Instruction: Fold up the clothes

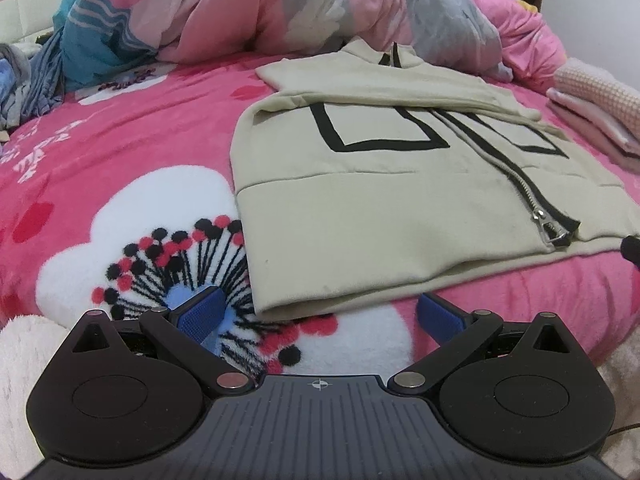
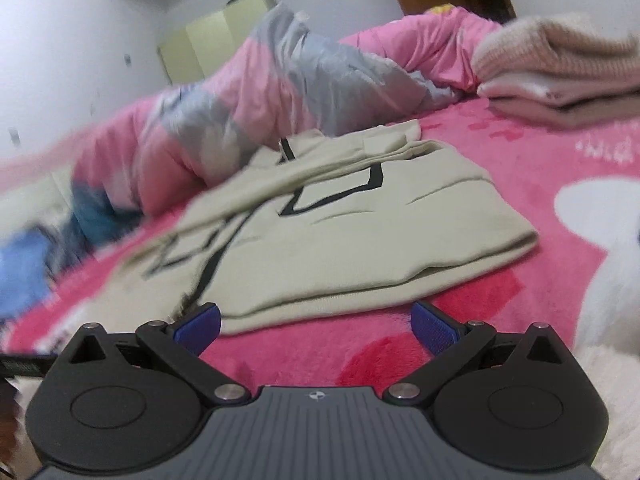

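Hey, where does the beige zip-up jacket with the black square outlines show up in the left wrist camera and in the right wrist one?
Left wrist view: the beige zip-up jacket with black square outlines lies right of centre on the pink fleece blanket, ahead of the open left tongs.
Right wrist view: the jacket lies centre, blurred, ahead of the open right tongs.
Shared landmark: the crumpled pink and grey duvet behind the jacket.

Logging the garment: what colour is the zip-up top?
Beige zip-up top with black outlined squares; left wrist view.
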`<action>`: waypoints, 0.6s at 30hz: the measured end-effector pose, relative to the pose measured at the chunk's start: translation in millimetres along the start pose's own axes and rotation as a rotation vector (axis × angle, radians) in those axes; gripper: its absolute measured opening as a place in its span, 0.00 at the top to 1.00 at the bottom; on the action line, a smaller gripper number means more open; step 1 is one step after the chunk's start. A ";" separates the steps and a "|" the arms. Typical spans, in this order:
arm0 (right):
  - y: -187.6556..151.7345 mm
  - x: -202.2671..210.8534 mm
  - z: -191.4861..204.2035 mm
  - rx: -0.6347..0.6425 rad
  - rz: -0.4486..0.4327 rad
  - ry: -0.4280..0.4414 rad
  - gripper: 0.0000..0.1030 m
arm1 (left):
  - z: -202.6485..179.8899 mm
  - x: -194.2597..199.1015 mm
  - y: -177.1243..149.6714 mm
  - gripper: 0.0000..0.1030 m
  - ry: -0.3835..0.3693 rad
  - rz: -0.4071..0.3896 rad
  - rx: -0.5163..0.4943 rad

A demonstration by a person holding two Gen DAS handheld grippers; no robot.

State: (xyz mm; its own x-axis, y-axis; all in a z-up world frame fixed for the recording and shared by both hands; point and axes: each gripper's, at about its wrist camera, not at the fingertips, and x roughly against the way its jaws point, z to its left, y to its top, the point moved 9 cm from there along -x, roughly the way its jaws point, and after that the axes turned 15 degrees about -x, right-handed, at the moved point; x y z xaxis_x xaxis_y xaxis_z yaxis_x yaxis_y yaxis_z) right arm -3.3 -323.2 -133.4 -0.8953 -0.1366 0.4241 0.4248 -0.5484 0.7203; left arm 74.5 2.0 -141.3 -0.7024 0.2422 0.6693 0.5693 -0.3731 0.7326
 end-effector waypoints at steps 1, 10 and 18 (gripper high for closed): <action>0.7 0.1 -1.0 -0.010 0.000 0.011 0.00 | 0.5 1.7 0.4 0.00 -0.009 -0.007 0.008; 1.3 0.6 -3.0 -0.036 -0.006 0.042 0.00 | 6.8 16.8 5.6 0.00 -0.084 -0.090 0.089; 18.4 8.7 4.3 -0.326 0.068 0.202 0.15 | 26.2 20.0 4.0 0.00 -0.139 -0.133 0.253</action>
State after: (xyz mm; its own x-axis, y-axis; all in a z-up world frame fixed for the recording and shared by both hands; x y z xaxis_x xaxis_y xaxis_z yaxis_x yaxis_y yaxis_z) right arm -2.7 -330.9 -114.1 -0.8888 -0.3232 0.3250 0.4481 -0.7615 0.4682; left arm 74.0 28.8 -121.7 -0.7225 0.4005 0.5636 0.5770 -0.0998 0.8106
